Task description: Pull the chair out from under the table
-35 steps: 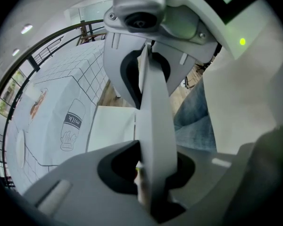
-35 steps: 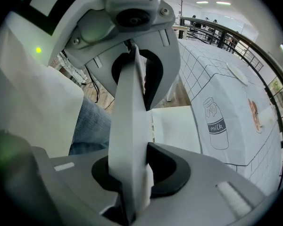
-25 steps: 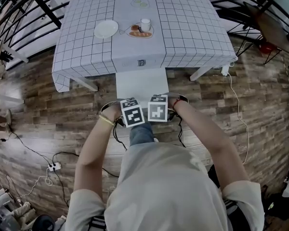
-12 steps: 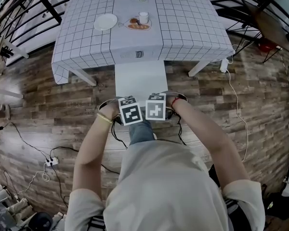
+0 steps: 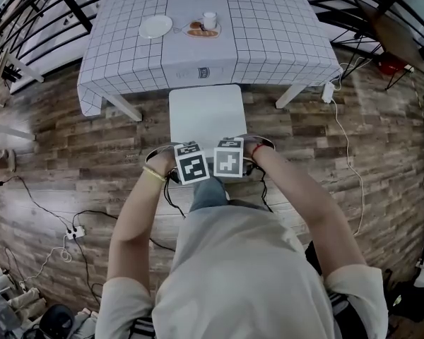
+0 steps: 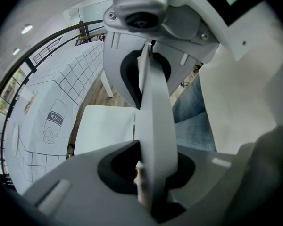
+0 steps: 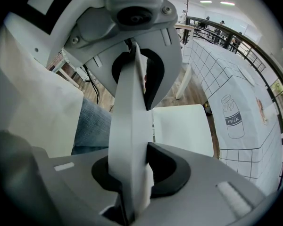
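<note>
The left gripper [image 6: 146,121] and the right gripper [image 7: 132,126] sit side by side, both pointing steeply down. Each is clamped on the top edge of the chair's backrest [image 6: 153,107], a thin, smooth white panel that shows edge-on between the jaws. The jaws stand only narrowly apart, pressed against the panel's two faces.

The chair [image 5: 207,113] is plain white. Its seat [image 5: 207,108] is flat and nearly square with rounded corners, and it stretches away from the grippers toward the table [image 5: 127,55]. The seat's far edge lies just beside the hanging hem of the checked tablecloth [image 5: 283,41], so nearly all of the seat is clear of the table. On the hem beyond the seat is a milk bottle drawing [image 7: 232,112]. A person's jeans-clad leg [image 5: 208,193] is just behind the grippers, over the wooden floor [image 5: 71,147].
</note>
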Action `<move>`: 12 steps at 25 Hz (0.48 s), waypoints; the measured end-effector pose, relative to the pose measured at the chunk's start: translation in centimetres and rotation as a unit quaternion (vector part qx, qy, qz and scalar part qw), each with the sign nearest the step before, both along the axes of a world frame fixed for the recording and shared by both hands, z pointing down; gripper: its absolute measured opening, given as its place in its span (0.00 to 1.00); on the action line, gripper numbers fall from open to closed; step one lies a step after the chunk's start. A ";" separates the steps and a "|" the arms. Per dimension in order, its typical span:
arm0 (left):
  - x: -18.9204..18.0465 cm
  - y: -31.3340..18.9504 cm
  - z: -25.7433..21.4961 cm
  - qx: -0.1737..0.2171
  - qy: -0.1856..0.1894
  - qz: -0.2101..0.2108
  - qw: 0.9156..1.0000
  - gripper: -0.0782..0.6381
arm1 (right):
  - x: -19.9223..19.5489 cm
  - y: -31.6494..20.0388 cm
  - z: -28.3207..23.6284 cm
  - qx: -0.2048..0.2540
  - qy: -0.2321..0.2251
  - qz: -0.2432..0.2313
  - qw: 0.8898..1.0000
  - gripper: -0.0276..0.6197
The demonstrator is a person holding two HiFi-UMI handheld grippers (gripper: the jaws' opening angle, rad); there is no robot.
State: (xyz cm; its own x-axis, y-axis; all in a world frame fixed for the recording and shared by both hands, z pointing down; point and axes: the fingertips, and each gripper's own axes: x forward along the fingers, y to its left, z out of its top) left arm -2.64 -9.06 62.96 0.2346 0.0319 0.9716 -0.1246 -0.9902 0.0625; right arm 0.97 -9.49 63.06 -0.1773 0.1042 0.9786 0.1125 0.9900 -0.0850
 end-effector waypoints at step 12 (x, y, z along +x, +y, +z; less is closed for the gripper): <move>0.7 3.8 0.0 -0.001 -0.001 0.002 1.000 0.23 | 0.8 3.8 0.0 -0.001 0.003 0.001 1.000 0.16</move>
